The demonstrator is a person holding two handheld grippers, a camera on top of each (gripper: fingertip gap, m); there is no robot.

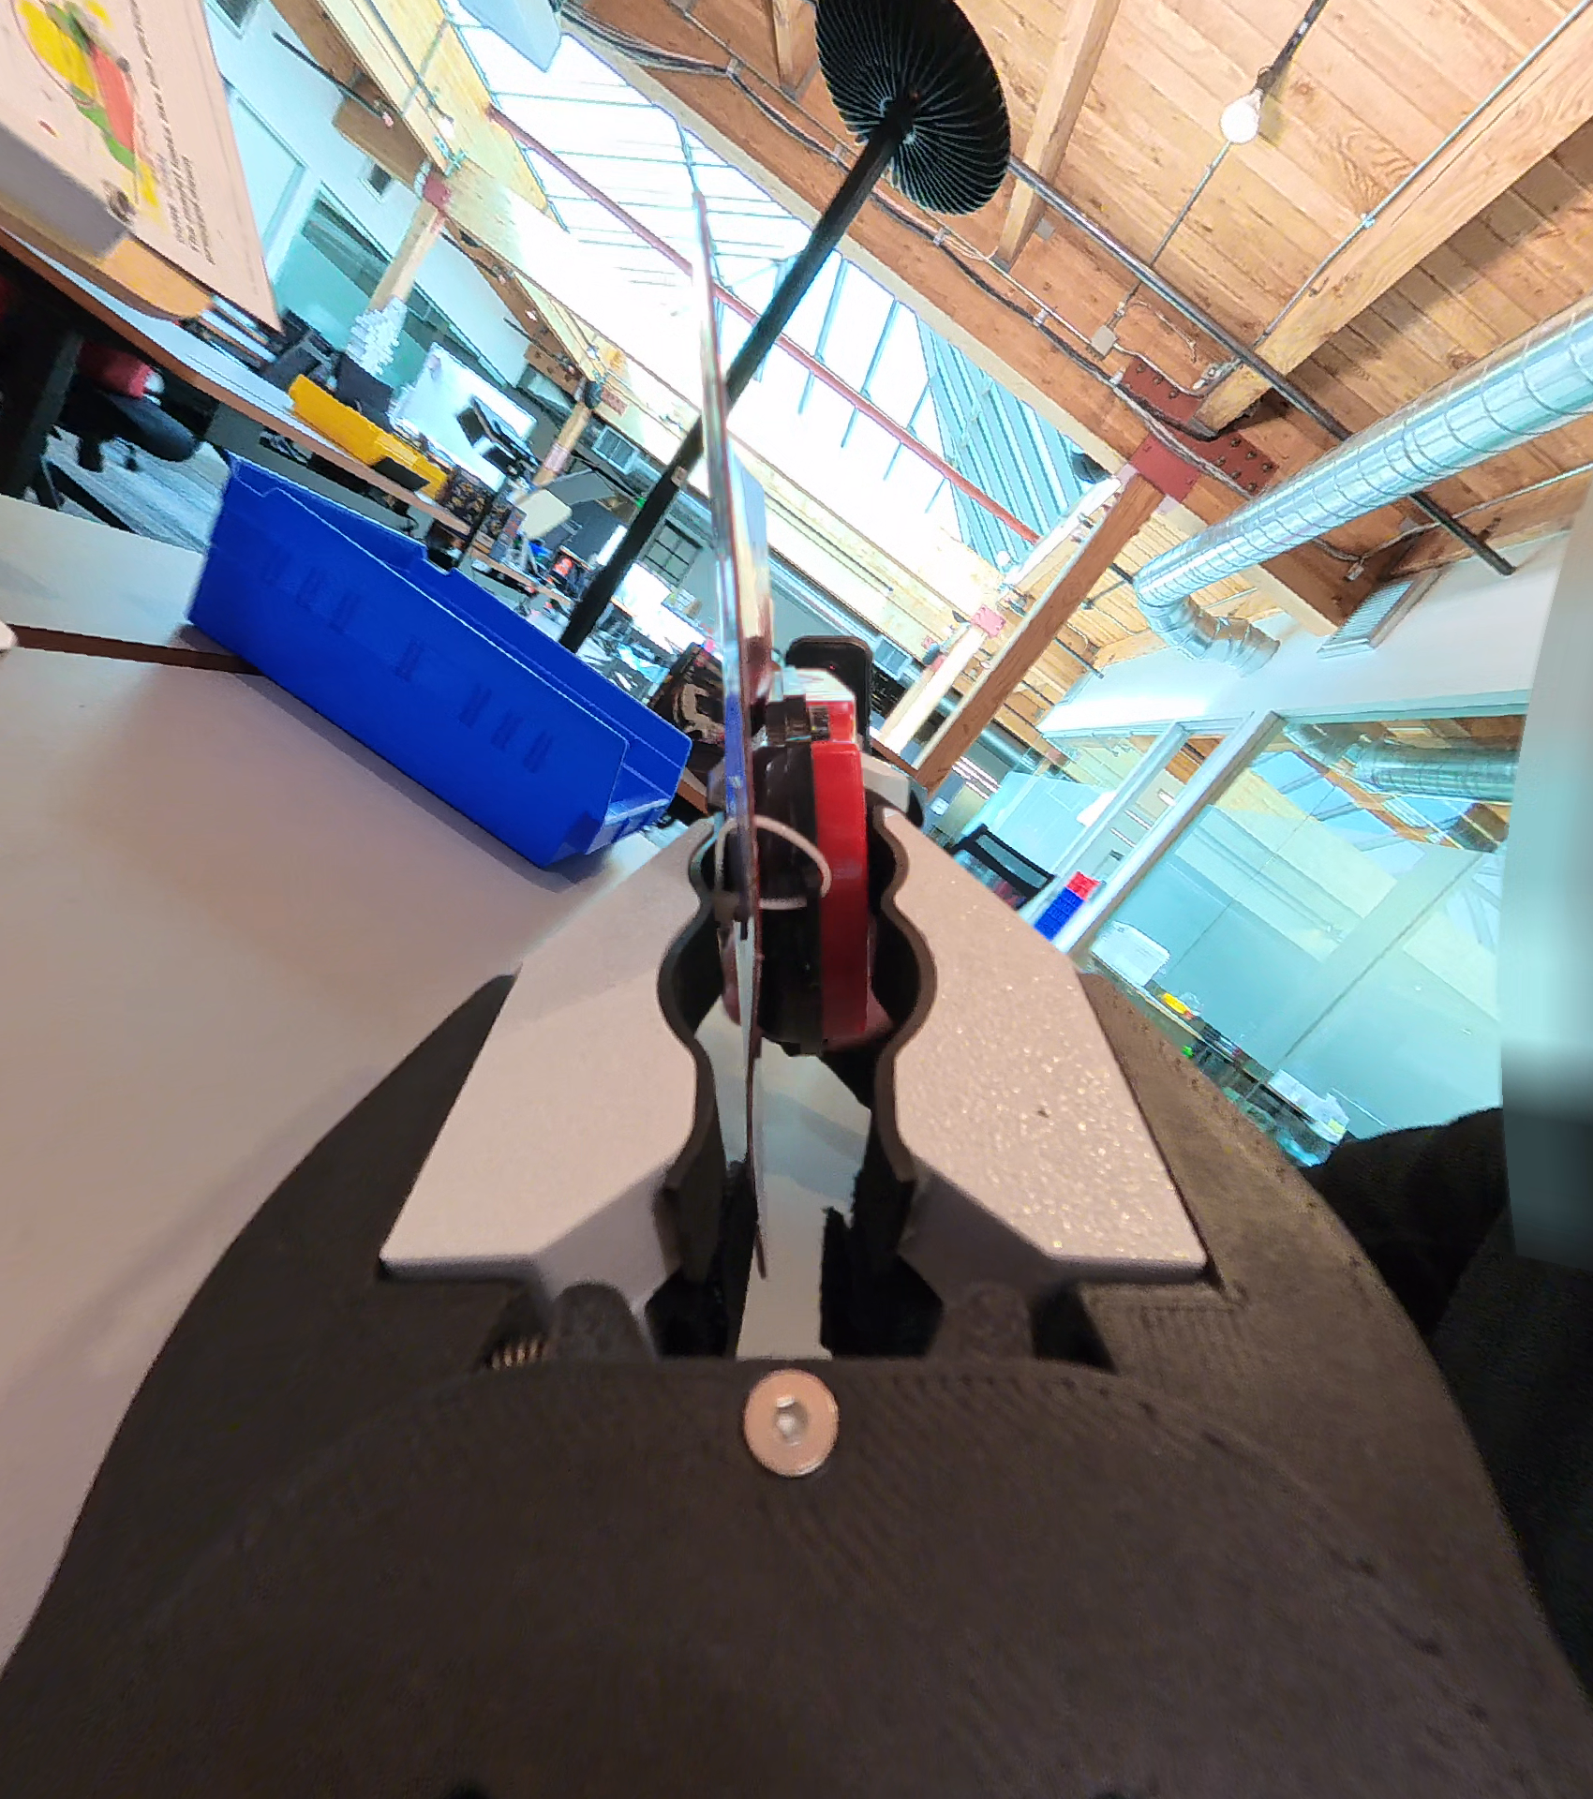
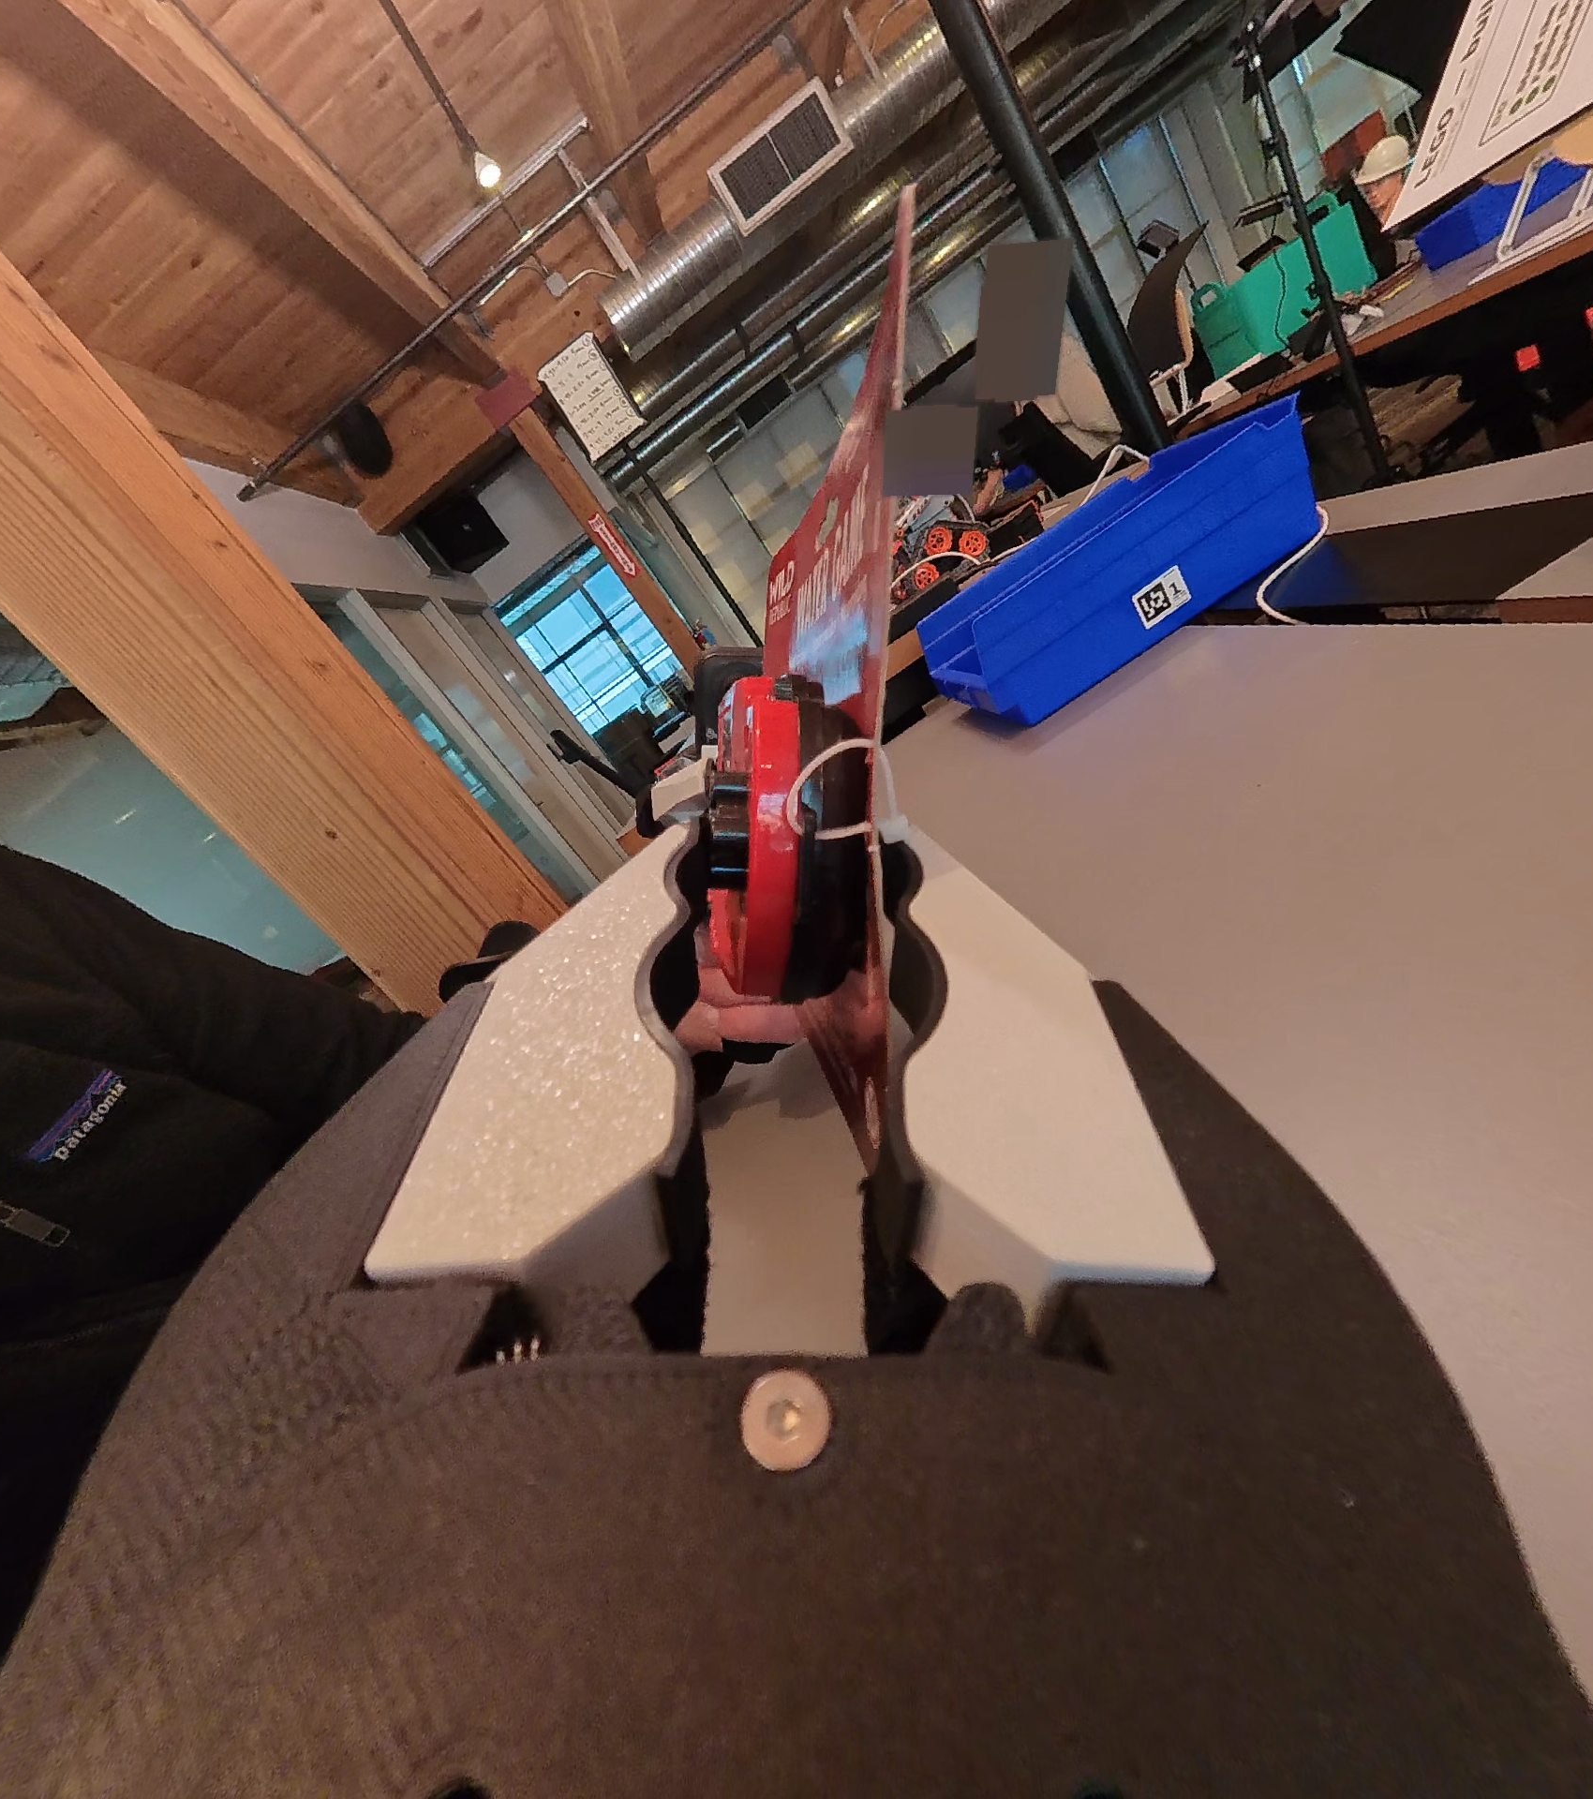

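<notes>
A red and black round toy (image 1: 836, 876) is zip-tied to a tall printed backing card (image 1: 734, 487), seen edge-on. My left gripper (image 1: 797, 847) is shut on the toy and card and holds them upright above the grey table (image 1: 140, 876). In the right wrist view, my right gripper (image 2: 793, 857) is shut on the same toy (image 2: 763, 857) and its red card (image 2: 856, 545) from the opposite side. A white zip tie (image 2: 832, 779) loops over the toy. Part of the other gripper shows just behind the toy in each view.
A blue plastic bin (image 1: 423, 662) lies on the table beyond the toy; it also shows in the right wrist view (image 2: 1143, 574), with a white cable (image 2: 1289, 565) and a dark mat (image 2: 1455, 545) beside it. A person in a black fleece (image 2: 92, 1071) is close on the left. A black pole (image 1: 773, 321) rises behind.
</notes>
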